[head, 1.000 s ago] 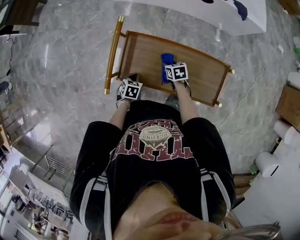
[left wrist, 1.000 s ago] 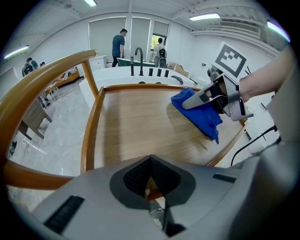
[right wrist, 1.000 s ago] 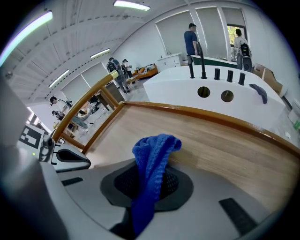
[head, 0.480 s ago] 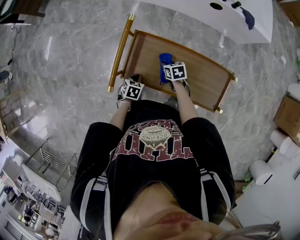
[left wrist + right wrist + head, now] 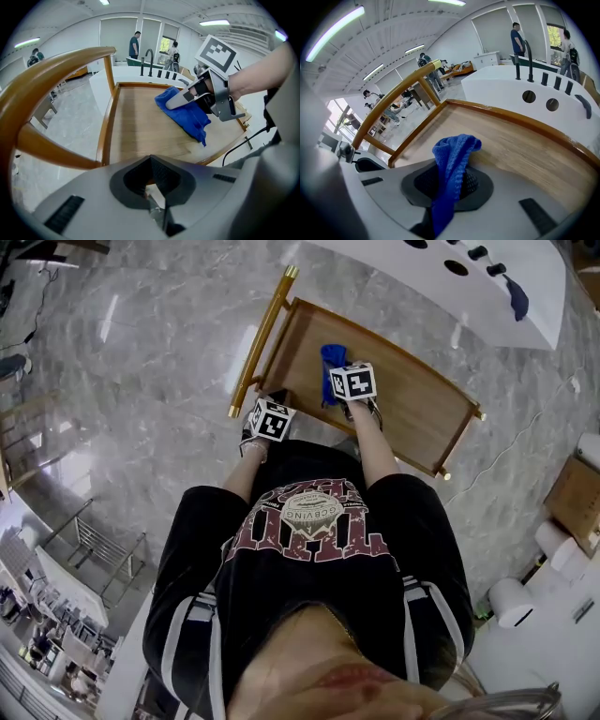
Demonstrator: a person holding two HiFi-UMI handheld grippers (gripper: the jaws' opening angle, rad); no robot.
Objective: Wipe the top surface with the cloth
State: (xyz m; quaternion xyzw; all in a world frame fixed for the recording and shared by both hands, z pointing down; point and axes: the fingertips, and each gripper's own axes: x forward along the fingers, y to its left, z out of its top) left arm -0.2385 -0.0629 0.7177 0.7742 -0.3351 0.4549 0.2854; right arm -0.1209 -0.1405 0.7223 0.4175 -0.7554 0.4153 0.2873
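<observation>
Right claw point(image 5: 449, 187) clamped on the blue cloth point(image 5: 453, 152); the cloth touches the wooden table top point(image 5: 417, 404) near its middle, toward the brass handle point(image 5: 263, 338) end. Left claw point(image 5: 152, 190) closed and empty, at the near edge by the handle. Wiping underway, I judge. Best done with the cloth flat, even pressure, and long overlapping strokes along the grain out to the raised rim point(image 5: 106, 136).

The rimmed wooden top point(image 5: 412, 399) stood on grey marble floor point(image 5: 141, 362). A blue cloth point(image 5: 330, 364) seemingly rested on it, toward the brass handle point(image 5: 264, 338) end.
</observation>
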